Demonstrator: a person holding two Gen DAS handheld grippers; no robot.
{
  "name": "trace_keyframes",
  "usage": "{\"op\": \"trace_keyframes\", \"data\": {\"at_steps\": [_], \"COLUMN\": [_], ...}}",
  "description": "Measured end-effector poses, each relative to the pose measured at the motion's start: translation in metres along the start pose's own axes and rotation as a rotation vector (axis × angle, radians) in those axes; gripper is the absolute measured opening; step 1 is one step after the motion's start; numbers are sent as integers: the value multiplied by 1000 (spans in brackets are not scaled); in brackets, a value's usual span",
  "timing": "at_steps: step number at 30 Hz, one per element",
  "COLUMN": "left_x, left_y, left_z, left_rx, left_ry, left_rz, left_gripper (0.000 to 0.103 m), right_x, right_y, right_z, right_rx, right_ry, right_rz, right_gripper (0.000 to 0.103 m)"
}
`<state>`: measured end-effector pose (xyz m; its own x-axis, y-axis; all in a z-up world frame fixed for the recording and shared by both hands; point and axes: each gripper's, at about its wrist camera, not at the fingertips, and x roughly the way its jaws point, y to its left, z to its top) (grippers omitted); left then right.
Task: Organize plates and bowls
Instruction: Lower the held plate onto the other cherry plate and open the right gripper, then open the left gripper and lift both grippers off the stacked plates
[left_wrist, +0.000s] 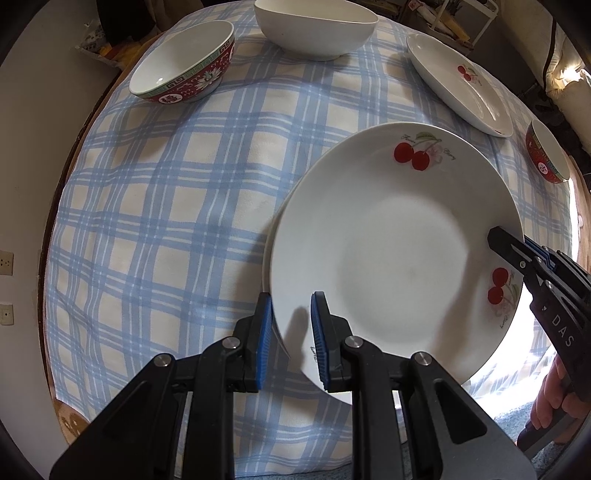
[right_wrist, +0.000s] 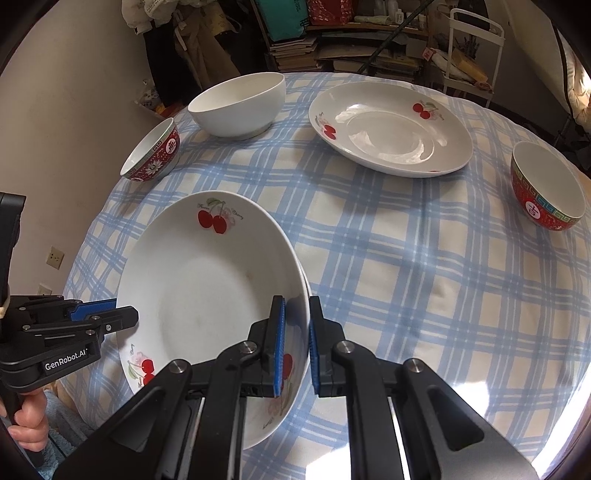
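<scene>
1. You have a blue-and-cream checked tablecloth (right_wrist: 388, 258) covering the round table; its wooden edge (left_wrist: 70, 424) shows at the near left in the left wrist view.
2. You see wall sockets (left_wrist: 6, 263) on the pale wall to your left; one shows in the right wrist view too.
3. Behind the table stand cluttered shelves with stacked books (right_wrist: 295, 51); a white metal cart (right_wrist: 476, 51) stands beside them.
4. Dark clothing (right_wrist: 162, 55) hangs at the far left.

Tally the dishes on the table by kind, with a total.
Cherry plates: 3, two stacked near with a lower rim just showing, one far
Red patterned bowls: 2
Plain white bowl: 1
Total: 6
</scene>
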<state>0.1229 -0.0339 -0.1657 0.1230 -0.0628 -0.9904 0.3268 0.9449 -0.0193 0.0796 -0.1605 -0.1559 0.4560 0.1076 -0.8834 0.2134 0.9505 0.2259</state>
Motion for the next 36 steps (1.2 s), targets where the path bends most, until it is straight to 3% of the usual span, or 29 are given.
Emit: {"op": "trace_keyframes", "data": {"at_steps": [13,14,15,16,17,19,20,23,30,34,36], "left_x": [6,5,2,-1,-5,-8,-4,12,3,0,-5], "left_y": [-3,-6,-10,-16,-24,-39,-40,-30,-26,-25,-26], "left_z": [5,3,3,2,0,-3,-3,-4,-1,-2,-1], "left_rx": [5,11,20,30,56,119,124,89,82,75,75], "left_ry": [2,-5,0,9,-7,-52,-43,14,-28,-31,-45], "left_rz": [25,1,-85,-160,-174,-54,-30,-28,0,-1,7], "left_gripper": [20,18,14,16,17,17,17,17,17,17,17], "right_x": [6,7,7,8,7,8,9,10,7,-1,-6], "right_y": [4,5,5,6,8,13,13,8,11,12,10], "right_z": [-2,-2,-2,-2,-2,-3,-4,-3,-2,-1,1], "right_rx": [-23,-28,-33,-33,-33,-54,-56,-34,-42,-45,-30], "right_ry": [22,24,21,24,23,23,26,36,41,29,14], "right_rz": [-16,-25,-25,-6,8,-7,-14,-1,-2,-22,4], "right_gripper": [13,13,13,13,13,13,13,13,18,30,30]}}
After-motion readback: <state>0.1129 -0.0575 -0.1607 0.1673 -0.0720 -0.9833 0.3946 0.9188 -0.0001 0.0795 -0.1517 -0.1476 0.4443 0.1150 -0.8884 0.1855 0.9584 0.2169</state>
